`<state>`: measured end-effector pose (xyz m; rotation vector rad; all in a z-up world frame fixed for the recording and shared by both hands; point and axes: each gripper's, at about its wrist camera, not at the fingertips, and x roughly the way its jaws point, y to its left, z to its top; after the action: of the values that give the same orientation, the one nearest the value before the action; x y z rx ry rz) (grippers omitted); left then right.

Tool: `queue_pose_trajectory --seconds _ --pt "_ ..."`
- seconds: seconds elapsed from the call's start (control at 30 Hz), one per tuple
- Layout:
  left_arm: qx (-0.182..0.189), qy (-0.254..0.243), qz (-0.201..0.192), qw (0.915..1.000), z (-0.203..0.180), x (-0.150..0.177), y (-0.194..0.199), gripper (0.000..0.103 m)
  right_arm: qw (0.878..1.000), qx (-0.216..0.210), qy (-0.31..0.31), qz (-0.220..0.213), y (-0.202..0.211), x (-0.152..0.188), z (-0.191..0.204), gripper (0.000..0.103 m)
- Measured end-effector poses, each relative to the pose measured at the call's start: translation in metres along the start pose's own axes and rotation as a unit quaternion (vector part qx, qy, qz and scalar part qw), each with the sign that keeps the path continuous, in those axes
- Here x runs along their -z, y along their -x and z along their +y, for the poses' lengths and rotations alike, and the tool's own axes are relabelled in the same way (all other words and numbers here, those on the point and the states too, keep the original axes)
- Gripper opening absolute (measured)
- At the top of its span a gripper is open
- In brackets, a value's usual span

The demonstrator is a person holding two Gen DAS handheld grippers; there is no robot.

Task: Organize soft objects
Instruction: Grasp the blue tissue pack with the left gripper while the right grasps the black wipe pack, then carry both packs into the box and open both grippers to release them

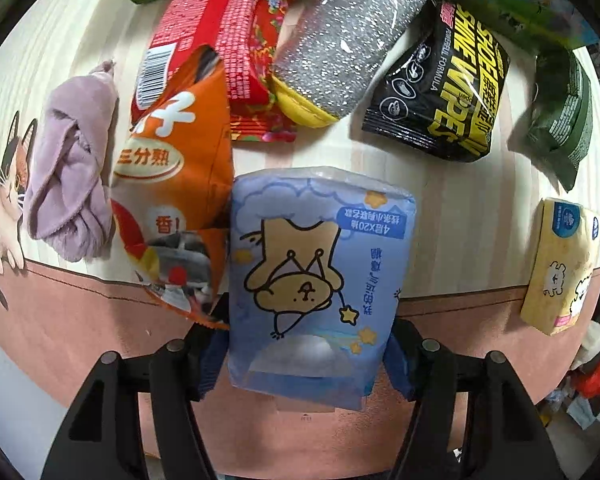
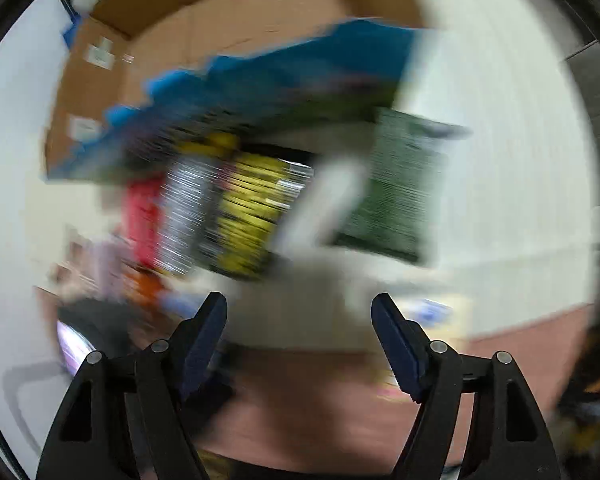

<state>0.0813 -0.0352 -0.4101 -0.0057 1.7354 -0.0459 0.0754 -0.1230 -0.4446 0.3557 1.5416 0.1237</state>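
Left gripper [image 1: 306,344] clamped on a blue tissue pack [image 1: 320,276]; right gripper [image 2: 299,312] spread wide and holding nothing.

At lower centre of the left wrist view the two fingers press the blue tissue pack's sides over the pink table edge [image 1: 80,328]; just left, touching it, lies an orange snack bag [image 1: 172,184], a lilac cloth [image 1: 74,172] beside that; a yellow tissue pack [image 1: 560,268] sits at right; farther up, a red packet [image 1: 228,28], a silver scouring pad [image 1: 348,36] and black shoe wipes [image 1: 448,84]; the right wrist view is badly blurred, perhaps showing a cardboard box [image 2: 228,12] at top.
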Motion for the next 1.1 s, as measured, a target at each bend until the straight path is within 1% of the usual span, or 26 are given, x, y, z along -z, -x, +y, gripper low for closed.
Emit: queue_pose_trajectory --seconds 0.03,0.07,0.1,0.13,0.17,0.2,0.23,0.27,0.3,0.37,0.43,0.53,0.6,0.67,0.7,0.73,0.77,0.8,0.83,0.87,0.97,1.03,1.1 --pt "-0.004 -0.002 -0.001 1.0 0.003 0.003 0.0 0.062 1.0 -0.012 -0.009 0.015 -0.016 -0.01 0.008 0.077" --pt "-0.007 -0.002 -0.001 1.0 0.015 0.005 -0.004 0.062 1.0 -0.014 -0.011 0.024 -0.023 -0.024 0.015 0.073" --pt "-0.009 0.0 -0.003 1.0 0.026 0.006 -0.01 0.062 0.999 -0.013 -0.01 0.029 -0.028 -0.031 0.02 0.07" --pt "-0.009 0.005 -0.005 0.9999 0.032 0.001 -0.016 0.062 0.999 -0.004 -0.011 0.034 -0.04 -0.038 0.026 0.062" --pt "-0.007 0.01 -0.005 0.9999 0.035 0.004 -0.016 0.062 0.999 0.002 -0.01 0.037 -0.05 -0.041 0.028 0.058" --pt "-0.004 0.014 -0.006 0.9999 0.039 0.006 -0.017 0.062 0.999 0.01 -0.009 0.045 -0.058 -0.044 0.031 0.058" --pt "-0.002 0.016 -0.005 0.9999 0.038 0.003 -0.021 0.062 0.999 0.016 -0.011 0.046 -0.059 -0.049 0.032 0.049" --pt "0.0 0.017 -0.005 0.9998 0.041 0.006 -0.022 0.062 0.999 0.022 -0.009 0.045 -0.058 -0.052 0.033 0.044" --pt "0.002 0.019 -0.005 0.9998 0.044 0.008 -0.022 0.062 0.999 0.025 -0.002 0.048 -0.059 -0.052 0.033 0.043" --pt "0.006 0.023 -0.003 0.9997 0.049 0.012 -0.024 0.062 0.997 0.04 0.016 0.062 -0.063 -0.039 0.028 0.04" --pt "0.013 0.028 -0.005 0.9995 0.059 0.014 -0.023 0.062 0.994 0.061 0.035 0.087 -0.065 -0.02 0.014 0.038" --pt "0.014 0.026 -0.007 0.9995 0.066 0.019 -0.022 0.062 0.99 0.067 0.038 0.122 -0.067 0.006 -0.009 0.038" --pt "0.014 0.029 -0.006 0.9995 0.07 0.019 -0.019 0.063 0.989 0.063 0.028 0.129 -0.065 0.016 -0.018 0.043" --pt "0.015 0.032 -0.006 0.9994 0.071 0.018 -0.019 0.063 0.991 0.06 0.018 0.119 -0.061 0.018 -0.022 0.054" --pt "0.016 0.033 -0.005 0.9993 0.066 0.009 -0.022 0.063 0.992 0.056 0.011 0.112 -0.06 0.018 -0.023 0.056" --pt "0.016 0.035 -0.005 0.9992 0.065 0.007 -0.023 0.061 0.993 0.053 0.004 0.108 -0.061 0.017 -0.023 0.056" --pt "0.012 0.037 -0.007 0.9992 0.065 0.007 -0.023 0.053 0.993 0.056 0.002 0.108 -0.065 0.018 -0.022 0.056" --pt "0.007 0.038 -0.014 0.9991 0.067 0.008 -0.021 0.049 0.992 0.059 0.0 0.109 -0.068 0.017 -0.02 0.057" --pt "0.009 0.04 -0.015 0.999 0.067 0.008 -0.019 0.045 0.993 0.065 0.002 0.095 -0.066 0.019 -0.016 0.05" --pt "0.008 0.042 -0.017 0.9989 0.068 0.01 -0.018 0.042 0.993 0.069 0.009 0.092 -0.066 0.02 -0.013 0.042" --pt "0.004 0.051 -0.021 0.9985 0.073 0.021 -0.014 0.04 0.992 0.08 0.031 0.091 -0.065 0.034 -0.005 0.037" --pt "0.01 0.059 -0.021 0.998 0.074 0.028 -0.005 0.039 0.992 0.068 0.04 0.094 -0.063 0.045 0.002 0.035" --pt "0.013 0.06 -0.026 0.9978 0.072 0.034 0.009 0.039 0.992 0.055 0.051 0.1 -0.046 0.055 -0.003 0.033"
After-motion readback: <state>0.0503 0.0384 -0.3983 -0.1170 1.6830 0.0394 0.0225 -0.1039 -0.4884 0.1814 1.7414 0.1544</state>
